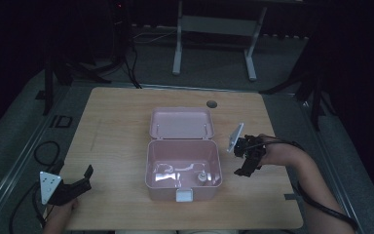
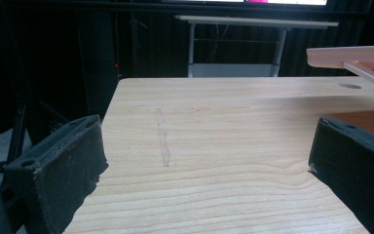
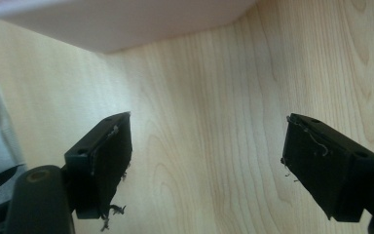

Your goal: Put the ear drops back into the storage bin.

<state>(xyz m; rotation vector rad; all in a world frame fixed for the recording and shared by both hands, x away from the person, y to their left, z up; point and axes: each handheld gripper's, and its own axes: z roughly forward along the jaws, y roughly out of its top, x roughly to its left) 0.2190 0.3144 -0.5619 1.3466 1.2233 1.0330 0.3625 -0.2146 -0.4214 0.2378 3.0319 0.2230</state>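
Inside pink box [image 1: 183, 157]: perhaps a bottle [image 1: 202, 177].

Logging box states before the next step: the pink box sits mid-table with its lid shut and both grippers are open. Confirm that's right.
Not quite. The high view shows the pink box with its lid open, swung back behind it. The rest holds: it sits mid-table, and the left gripper and right gripper are both open.

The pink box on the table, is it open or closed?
Open. The pink box has its lid swung back behind it, so the high view looks straight into it, where a few small items lie.
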